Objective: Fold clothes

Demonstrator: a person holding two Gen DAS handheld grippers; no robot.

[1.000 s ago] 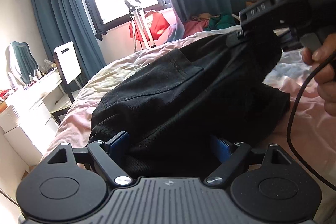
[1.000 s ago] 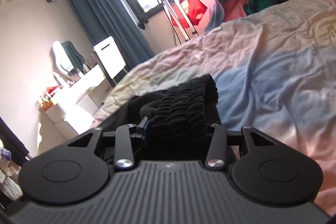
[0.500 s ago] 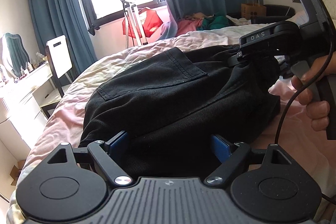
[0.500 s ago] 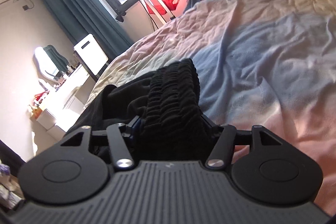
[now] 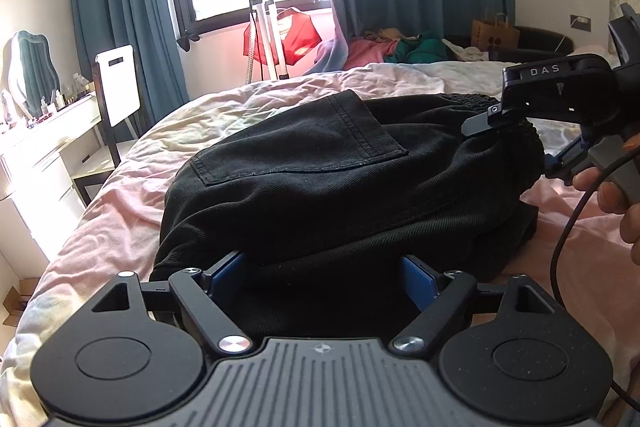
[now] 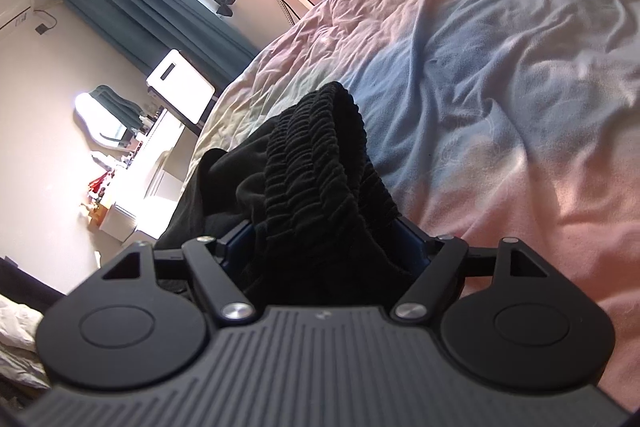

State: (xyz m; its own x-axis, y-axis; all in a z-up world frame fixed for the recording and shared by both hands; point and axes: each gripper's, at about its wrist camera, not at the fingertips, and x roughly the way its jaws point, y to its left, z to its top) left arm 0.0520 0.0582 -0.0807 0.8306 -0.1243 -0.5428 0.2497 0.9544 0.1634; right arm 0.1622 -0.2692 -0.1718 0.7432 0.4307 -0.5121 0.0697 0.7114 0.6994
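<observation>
One pair of black trousers (image 5: 320,183) lies bunched on the bed (image 5: 132,187), doubled over, with a patch pocket (image 5: 320,143) facing up. There are two grippers, and both hold cloth. The left gripper (image 5: 320,279) clamps the near edge of the trousers between its blue pads. The right gripper (image 6: 324,247) grips the gathered elastic waistband (image 6: 320,147), its jaws set fairly wide round the thick bunch; in the left view it (image 5: 516,119) sits at the far right end of the garment.

The main risk seems to be the bulky waistband slipping out of the right jaws if it is pulled hard, letting the fold collapse. Uneven pulling between the two ends could also skew the layers or drag the quilt up underneath.
</observation>
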